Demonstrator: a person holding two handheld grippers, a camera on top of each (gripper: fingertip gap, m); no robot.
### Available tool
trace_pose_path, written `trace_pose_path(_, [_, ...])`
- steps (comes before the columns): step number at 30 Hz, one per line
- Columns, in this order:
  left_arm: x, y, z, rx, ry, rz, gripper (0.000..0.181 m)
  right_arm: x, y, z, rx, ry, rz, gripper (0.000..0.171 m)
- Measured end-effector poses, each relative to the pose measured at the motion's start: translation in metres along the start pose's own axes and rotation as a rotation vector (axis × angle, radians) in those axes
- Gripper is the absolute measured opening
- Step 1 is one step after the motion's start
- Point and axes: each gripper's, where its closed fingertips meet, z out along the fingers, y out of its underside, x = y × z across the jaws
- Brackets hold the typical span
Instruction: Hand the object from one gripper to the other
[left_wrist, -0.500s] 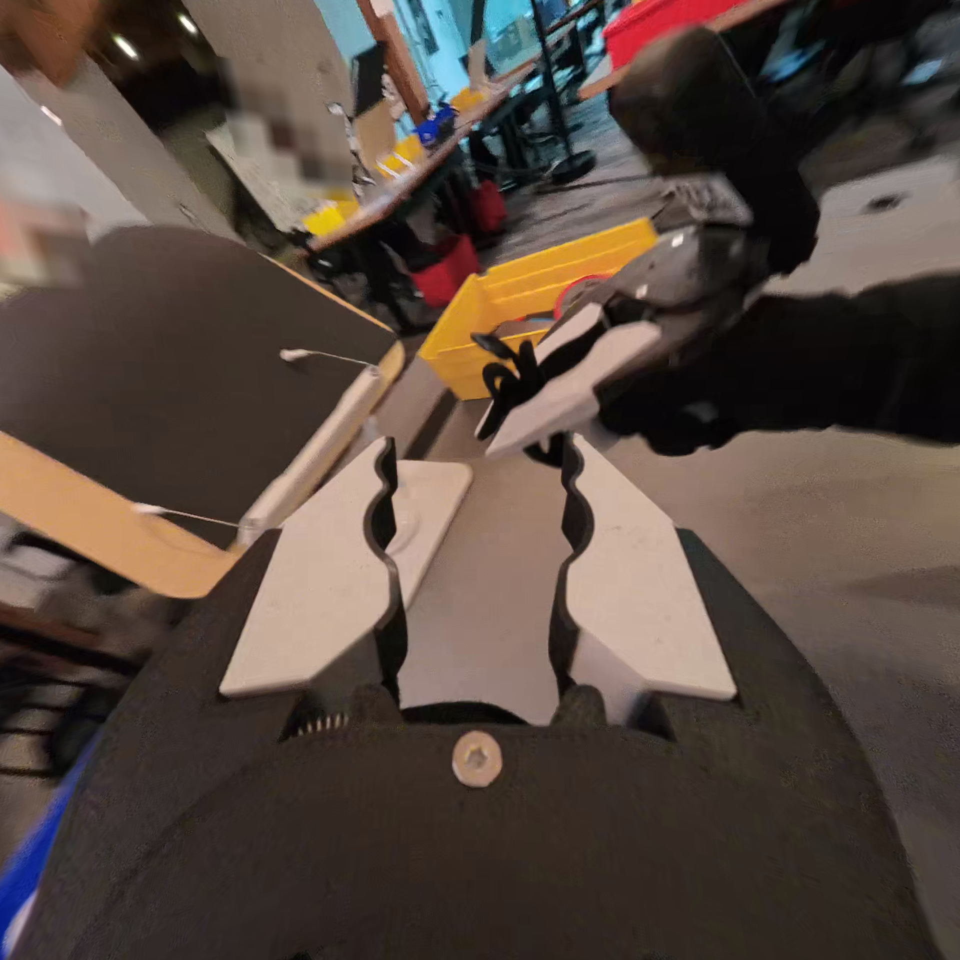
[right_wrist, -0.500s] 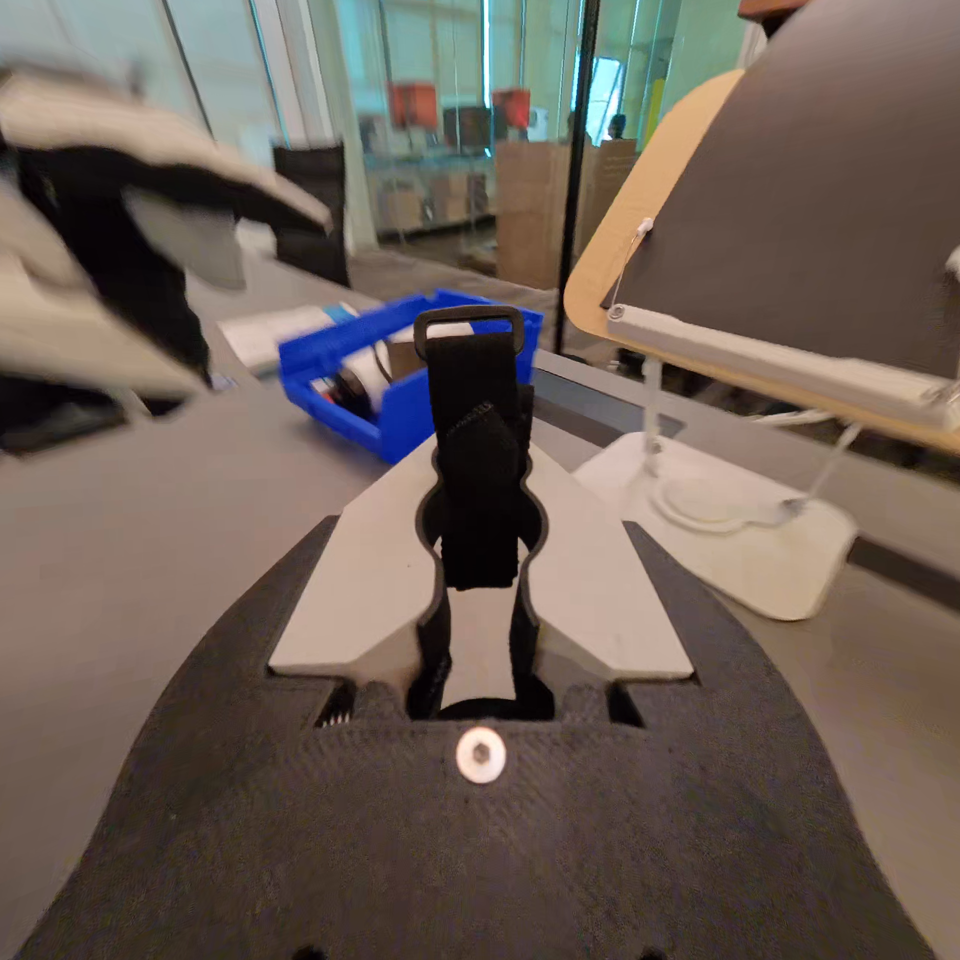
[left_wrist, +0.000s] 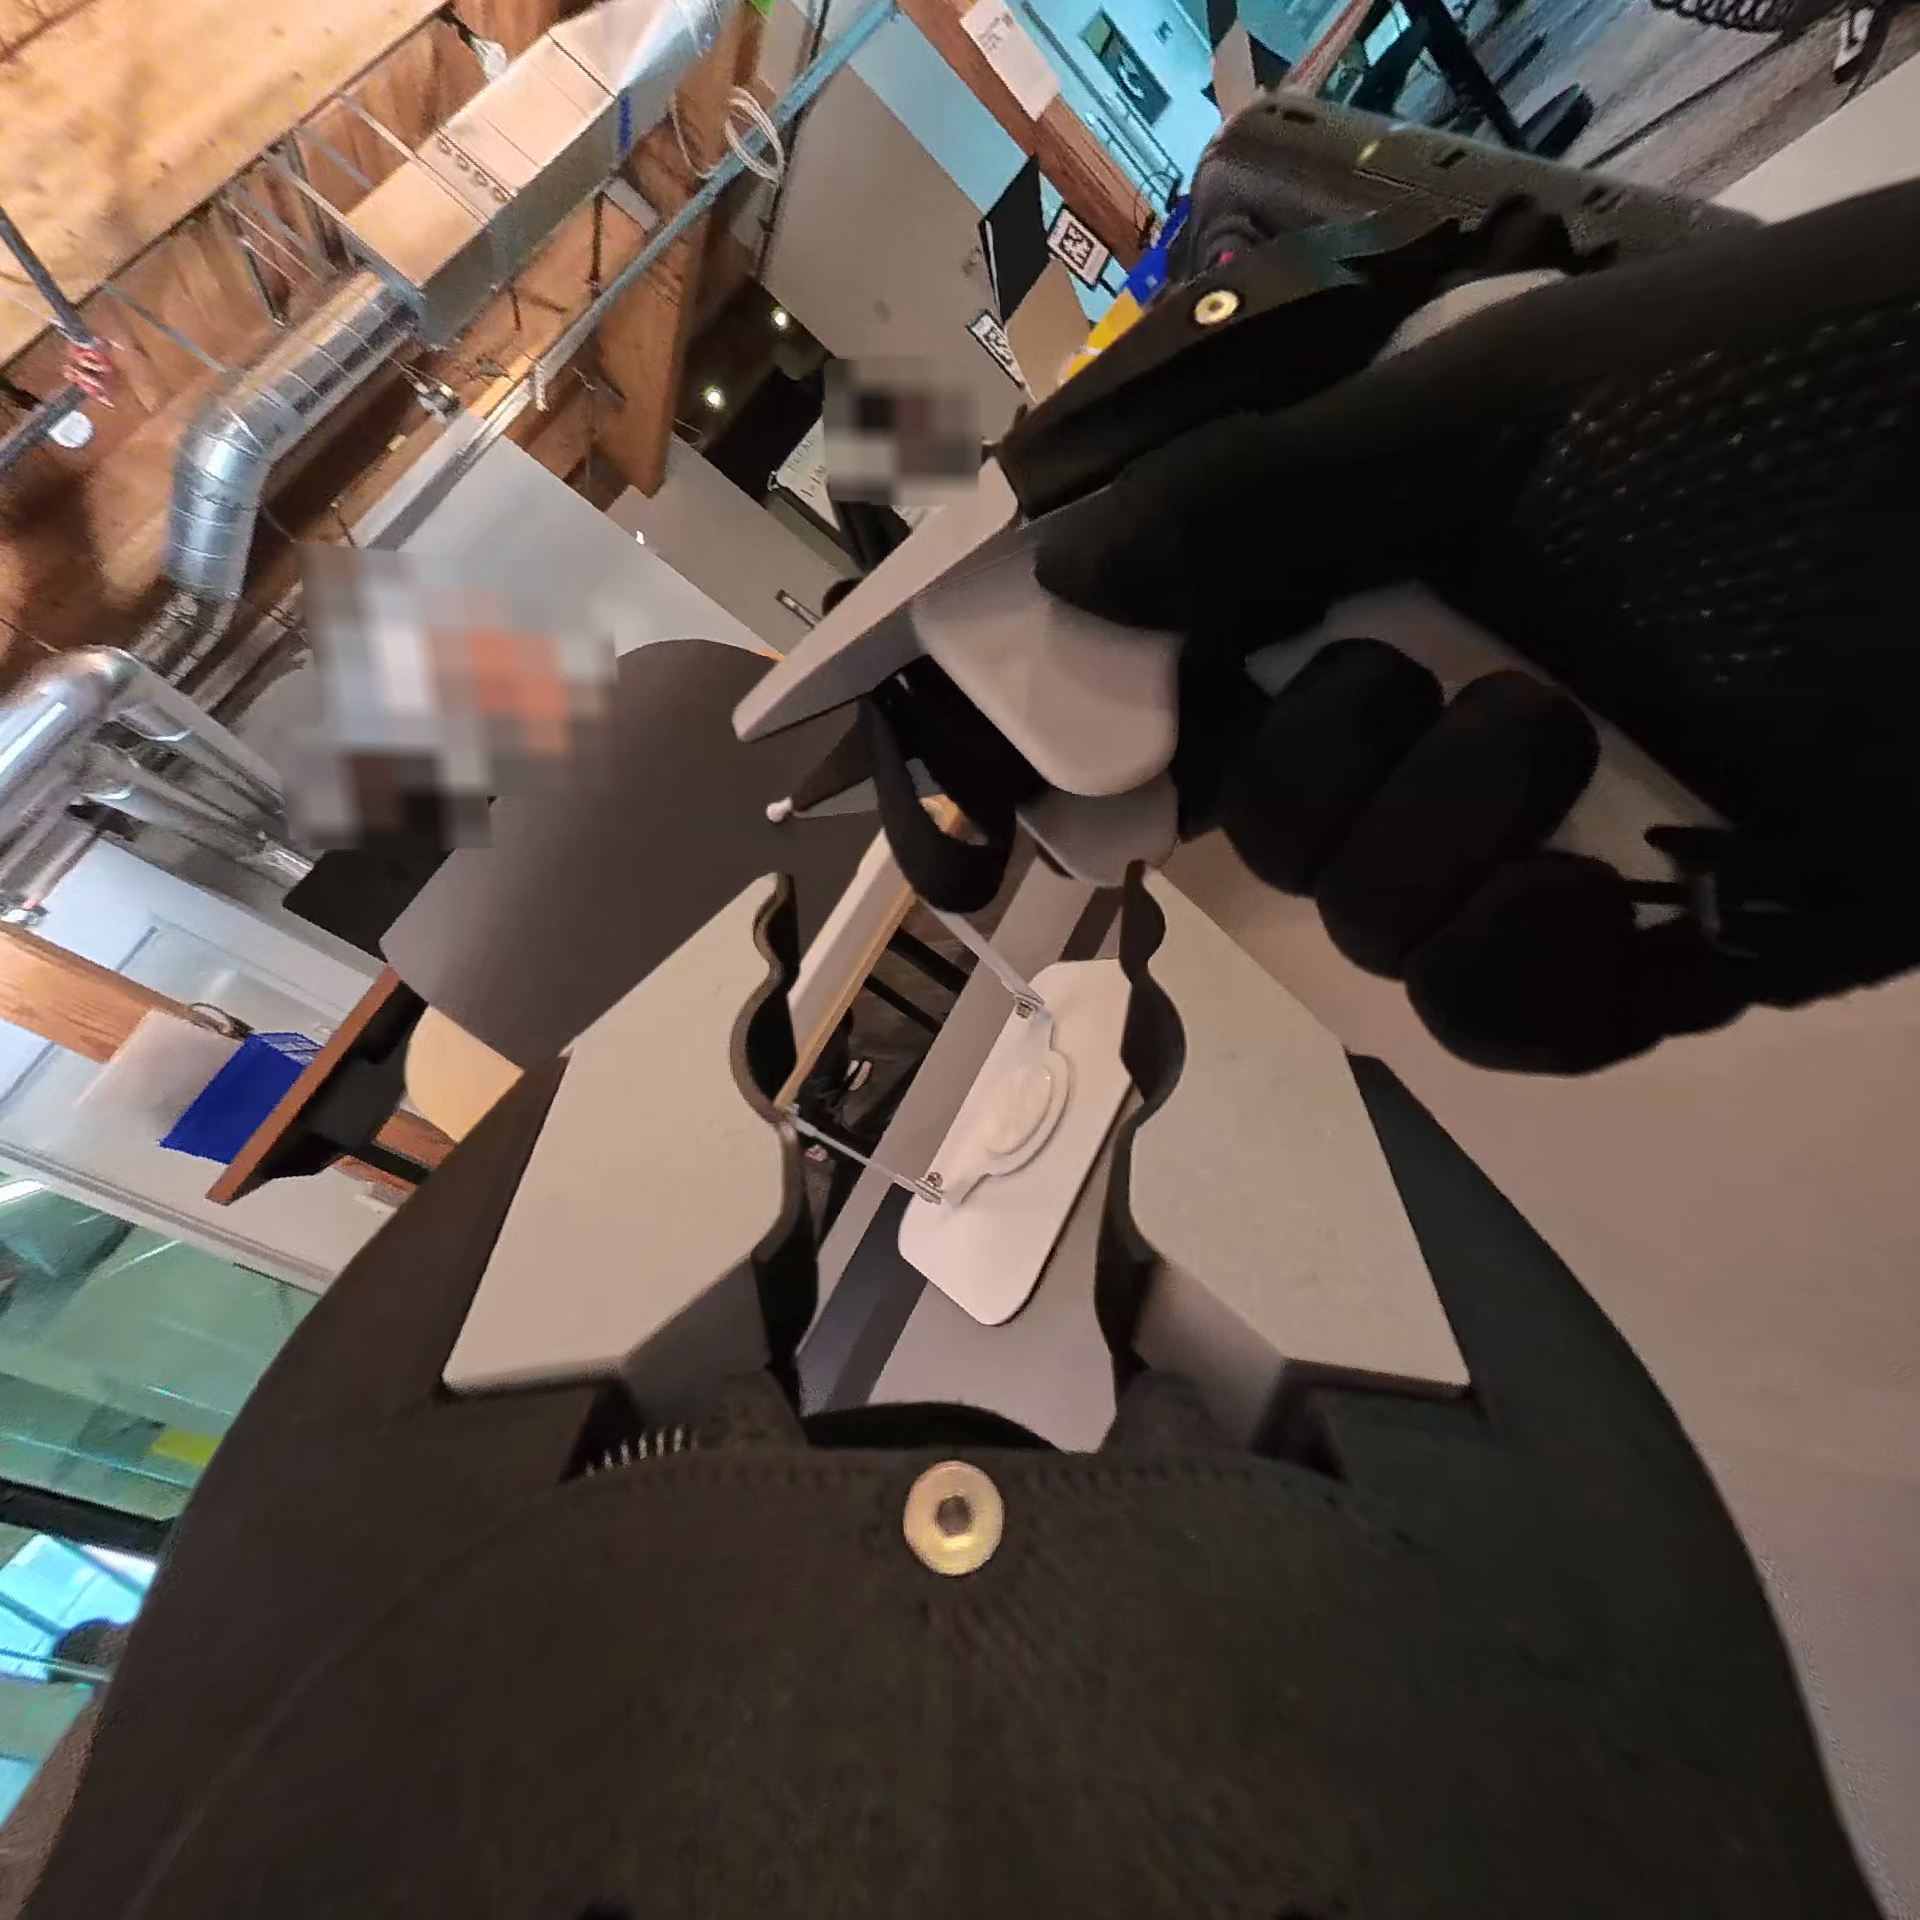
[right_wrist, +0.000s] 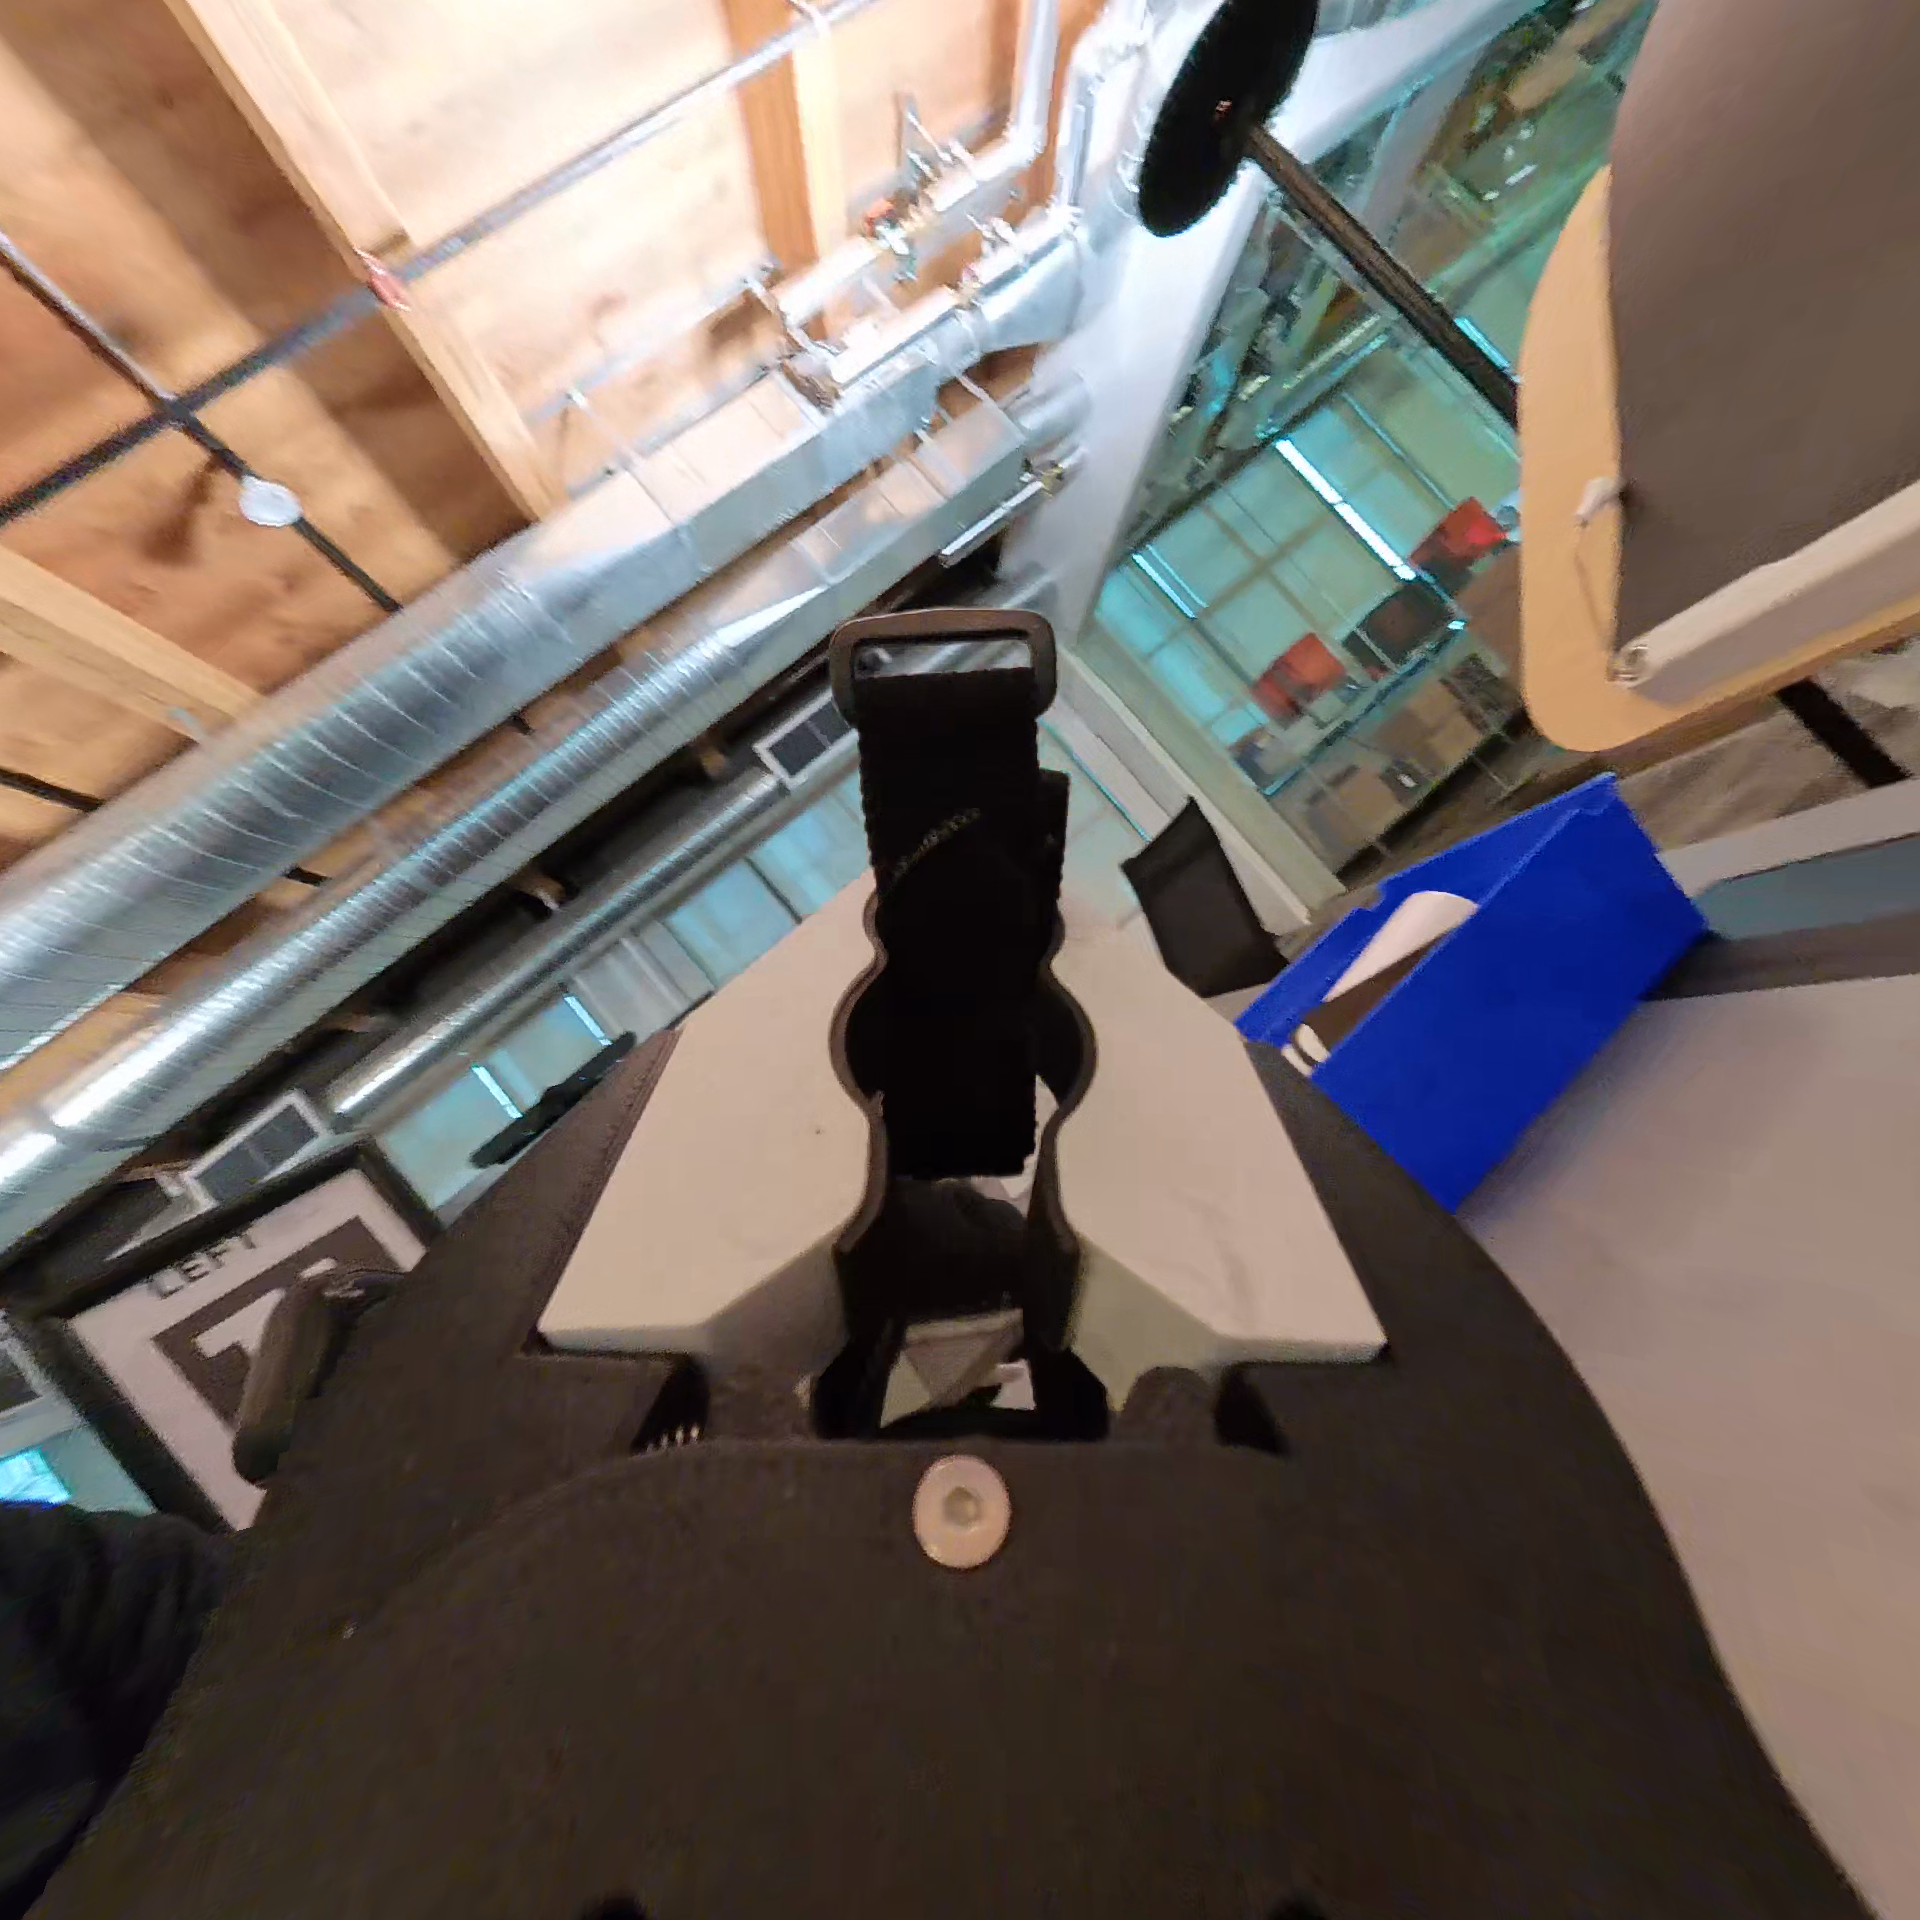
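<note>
The grey tabletop (right_wrist: 1714, 1299) carries a blue bin (right_wrist: 1507, 997) near its far edge. The left gripper (left_wrist: 956, 935) is released, jaws spread and empty. The right gripper (right_wrist: 961, 987), in a black-gloved hand (left_wrist: 1558, 644), is clenched on the black strap (right_wrist: 956, 914), whose buckle end juts past the fingertips.

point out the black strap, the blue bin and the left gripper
black strap (right_wrist: 951, 935): right wrist view, on the webbing held between the right gripper's fingers.
blue bin (right_wrist: 1496, 1029): right wrist view, on its outer side wall.
left gripper (left_wrist: 951, 904): left wrist view, midway between its open fingertips.
</note>
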Motion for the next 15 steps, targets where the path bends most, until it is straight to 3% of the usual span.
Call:
trace_pose_path(5, [-0.001,-0.009,0.0,0.05,-0.037,0.077,0.039,-0.01,0.004,0.002,-0.017,-0.08,0.031,0.019])
trace_pose_path(15, [-0.001,-0.02,-0.003,0.104,-0.024,0.141,0.026,-0.022,0.011,0.004,-0.051,-0.172,0.075,0.019])
